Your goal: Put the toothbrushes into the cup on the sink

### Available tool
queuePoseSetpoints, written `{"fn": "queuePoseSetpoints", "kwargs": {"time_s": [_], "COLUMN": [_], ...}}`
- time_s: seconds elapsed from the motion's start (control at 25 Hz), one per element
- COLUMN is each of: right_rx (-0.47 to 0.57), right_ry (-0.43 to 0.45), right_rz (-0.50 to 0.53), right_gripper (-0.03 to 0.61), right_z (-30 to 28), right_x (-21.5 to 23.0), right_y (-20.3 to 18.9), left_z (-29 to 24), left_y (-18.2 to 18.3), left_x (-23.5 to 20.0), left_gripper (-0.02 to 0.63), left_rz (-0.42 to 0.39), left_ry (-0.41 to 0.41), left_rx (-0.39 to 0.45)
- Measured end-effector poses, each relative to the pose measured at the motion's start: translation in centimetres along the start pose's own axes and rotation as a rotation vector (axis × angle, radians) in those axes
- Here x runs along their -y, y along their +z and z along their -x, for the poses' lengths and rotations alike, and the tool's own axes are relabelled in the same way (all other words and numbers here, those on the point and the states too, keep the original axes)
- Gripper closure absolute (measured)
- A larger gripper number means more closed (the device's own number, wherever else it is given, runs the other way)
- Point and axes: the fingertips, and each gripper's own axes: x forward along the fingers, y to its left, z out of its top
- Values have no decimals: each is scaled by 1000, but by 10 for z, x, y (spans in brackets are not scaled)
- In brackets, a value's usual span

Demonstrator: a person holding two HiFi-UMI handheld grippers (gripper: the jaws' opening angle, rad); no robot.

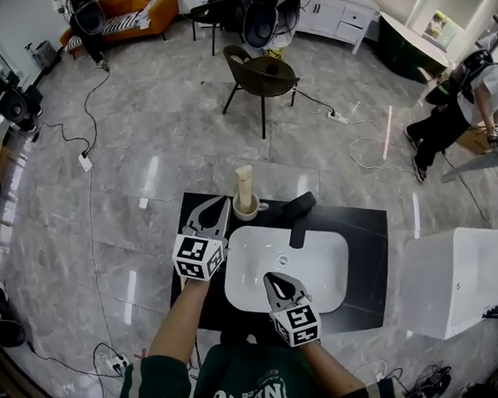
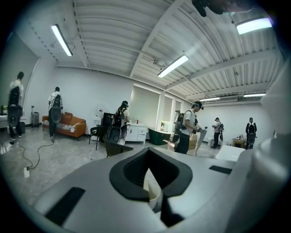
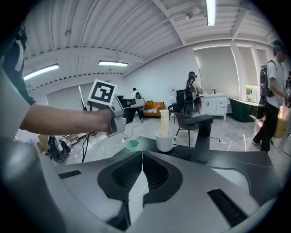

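Green sleeves fill the bottom of the head view, and above them each hand carries a gripper. The right gripper (image 1: 272, 279) hangs over the near rim of the white basin (image 1: 324, 275), jaws pressed together. The left gripper (image 1: 218, 209) sits over the black counter (image 1: 365, 229) at its left side, tips just beside the cup (image 1: 246, 207). The cup stands at the counter's far edge, left of the black faucet (image 1: 300, 218). A pale upright bundle, apparently the toothbrushes (image 1: 244, 183), stands in it; single brushes cannot be made out.

From the left gripper view, the jaws are closed tip to tip with nothing between them. The cup's rim shows through the hollow behind the pads.

From the right gripper view, the jaws meet along one line and hold nothing. Beyond them the cup and bundle stand left of the faucet, with a small green thing (image 3: 132, 144) near the counter's left edge.

Toothbrushes are probably light, stiff and smooth, so they may pivot in a pinch. Mid-handle, clear of the bristles, looks like the best place to grip. The cup seems easy to tip if nudged.
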Motion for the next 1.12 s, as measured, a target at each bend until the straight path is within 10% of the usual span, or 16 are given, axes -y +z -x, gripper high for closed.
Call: {"fn": "queuePoseSetpoints", "kwargs": {"time_s": [1.12], "right_rx": [-34], "right_ry": [159], "right_rz": [84], "right_gripper": [538], "right_z": [-38], "right_x": [-84], "right_y": [-4], "left_z": [138], "left_y": [-62], "left_x": [-77], "left_gripper": [603], "left_rz": [48], "left_ry": [188], "left_rx": [-109]}}
